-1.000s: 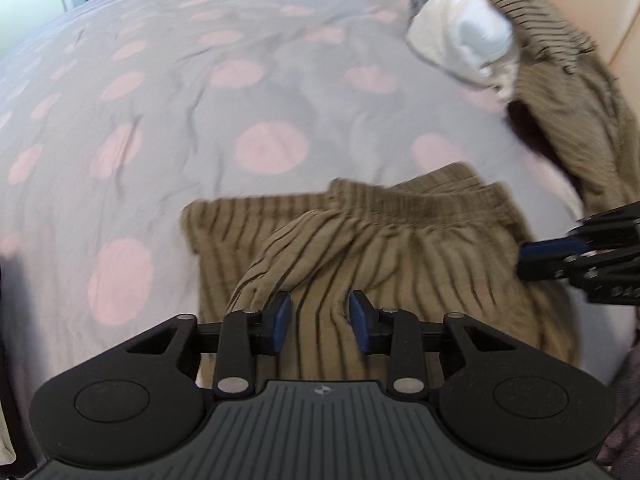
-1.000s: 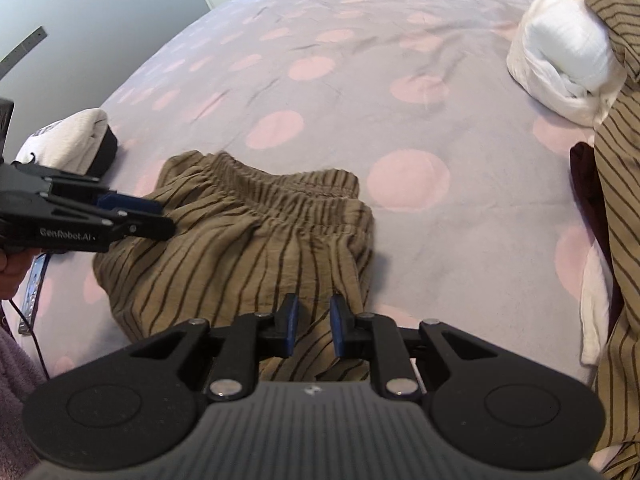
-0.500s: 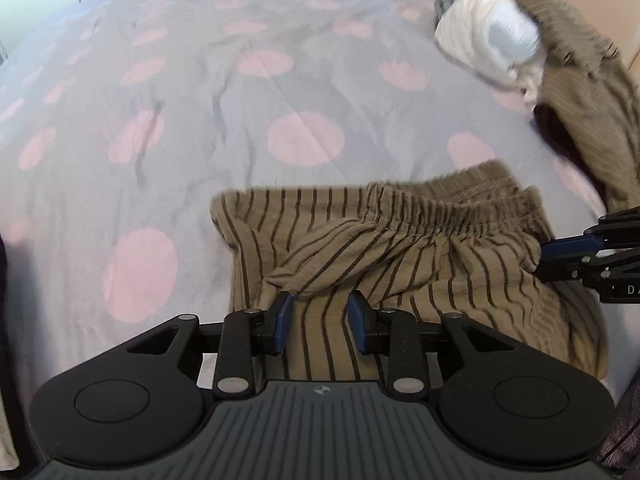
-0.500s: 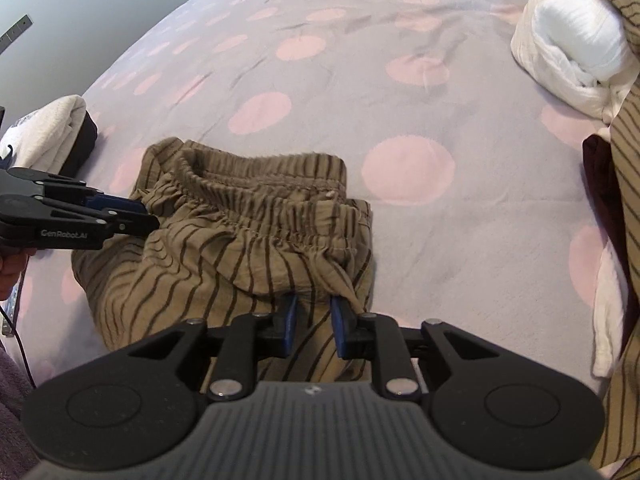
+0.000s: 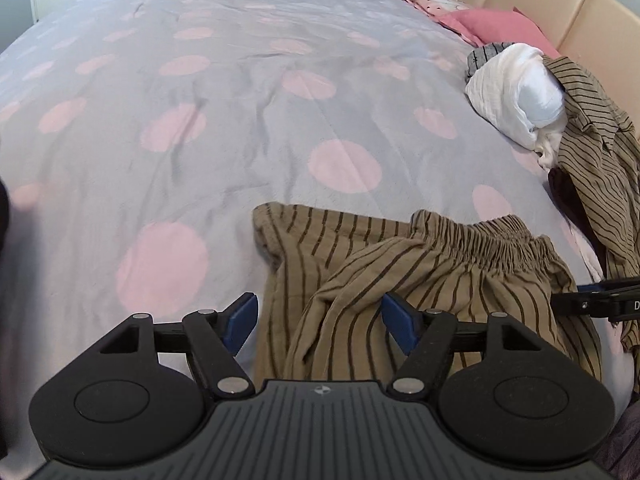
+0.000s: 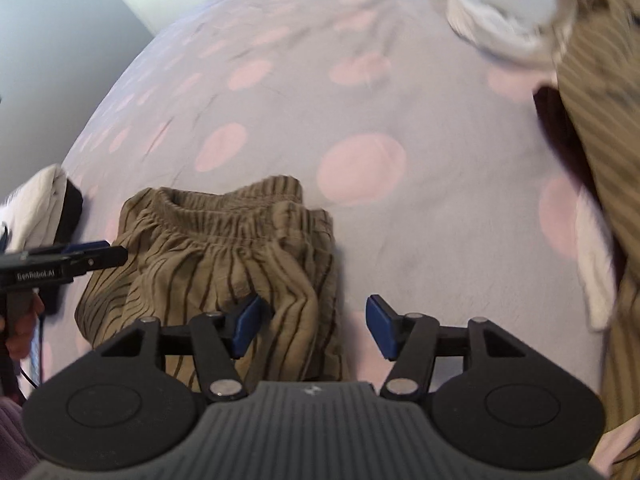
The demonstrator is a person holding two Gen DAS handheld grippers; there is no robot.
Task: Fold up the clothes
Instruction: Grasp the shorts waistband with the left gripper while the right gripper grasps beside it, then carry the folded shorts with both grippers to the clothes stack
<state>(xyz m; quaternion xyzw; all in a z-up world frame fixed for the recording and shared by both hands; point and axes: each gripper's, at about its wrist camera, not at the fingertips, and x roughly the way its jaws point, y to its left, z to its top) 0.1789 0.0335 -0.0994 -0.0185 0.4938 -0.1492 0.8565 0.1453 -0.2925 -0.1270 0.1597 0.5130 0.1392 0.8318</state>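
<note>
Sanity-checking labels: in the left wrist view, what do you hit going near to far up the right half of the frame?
Left gripper, open → striped shorts → dotted bedspread → white bundle → pink pillow → beige headboard.

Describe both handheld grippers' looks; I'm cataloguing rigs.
Both the left gripper and right gripper are matte black, with ribbed grey bodies, round side discs, silver pivot pins and blue finger pads. The left one carries white "GenRobot.AI" lettering on its side.
</note>
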